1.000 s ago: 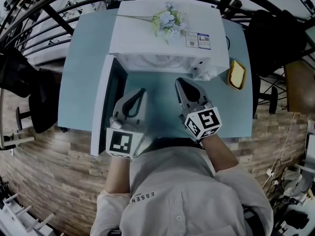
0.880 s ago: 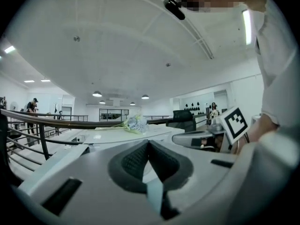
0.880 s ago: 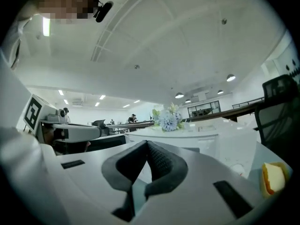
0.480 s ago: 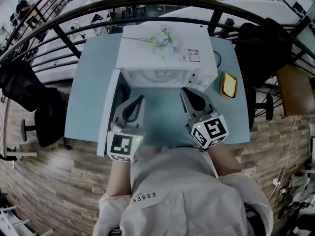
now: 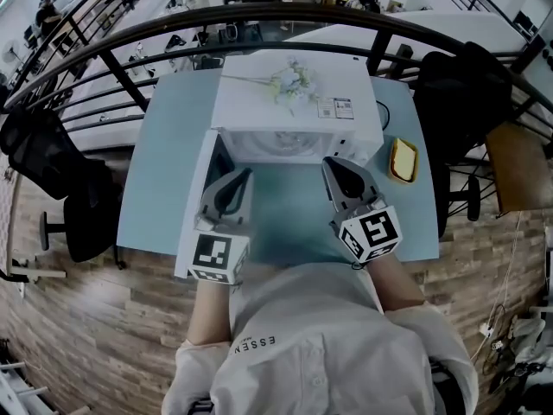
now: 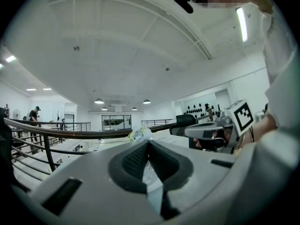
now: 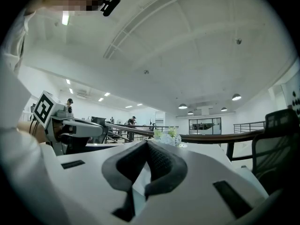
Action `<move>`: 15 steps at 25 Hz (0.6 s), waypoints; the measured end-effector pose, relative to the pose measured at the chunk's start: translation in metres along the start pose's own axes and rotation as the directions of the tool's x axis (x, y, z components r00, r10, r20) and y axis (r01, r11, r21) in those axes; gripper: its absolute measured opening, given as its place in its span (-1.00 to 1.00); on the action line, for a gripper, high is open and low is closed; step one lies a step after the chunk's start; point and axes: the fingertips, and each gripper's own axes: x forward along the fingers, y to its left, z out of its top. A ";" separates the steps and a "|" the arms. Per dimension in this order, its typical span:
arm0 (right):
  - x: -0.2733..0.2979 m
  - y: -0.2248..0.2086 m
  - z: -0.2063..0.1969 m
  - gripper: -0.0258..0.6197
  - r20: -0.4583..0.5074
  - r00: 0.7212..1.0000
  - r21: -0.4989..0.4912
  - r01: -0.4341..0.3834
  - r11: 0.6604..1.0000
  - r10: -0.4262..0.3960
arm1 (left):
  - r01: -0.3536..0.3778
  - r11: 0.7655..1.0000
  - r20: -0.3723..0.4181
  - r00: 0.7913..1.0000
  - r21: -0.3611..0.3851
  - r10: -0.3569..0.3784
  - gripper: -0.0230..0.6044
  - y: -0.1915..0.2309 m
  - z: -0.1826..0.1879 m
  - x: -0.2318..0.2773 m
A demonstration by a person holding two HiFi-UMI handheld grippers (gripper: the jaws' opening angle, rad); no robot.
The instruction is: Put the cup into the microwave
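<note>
no cup shows in any view: it is not on the desk (image 5: 164,180) and not in either gripper. the likeliest place is inside the microwave (image 5: 294,102), whose cavity floor is hidden from the steep head view (a judgement, not a sighting). its door (image 5: 195,206) stands open to the left. the left gripper (image 5: 240,176) and right gripper (image 5: 333,164) hang level just before the opening, each with jaws pressed together on nothing. if the cup is in, 1 step at most is left: shutting the door.
</note>
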 end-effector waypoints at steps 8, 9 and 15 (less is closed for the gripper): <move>0.005 0.002 -0.007 -0.87 -0.015 1.000 0.024 -0.016 1.000 0.016 | 0.009 1.000 -0.002 1.000 -0.019 -0.009 -0.93 0.000 -0.002 0.004; 0.006 0.002 -0.008 -0.87 -0.017 1.000 0.031 -0.017 0.999 0.017 | 0.006 1.000 -0.003 1.000 -0.024 -0.006 -0.93 0.000 -0.003 0.004; 0.009 0.001 -0.015 -0.87 -0.029 0.999 0.048 -0.011 0.999 0.013 | 0.002 1.000 -0.019 1.000 -0.027 -0.002 -0.93 0.003 -0.010 0.005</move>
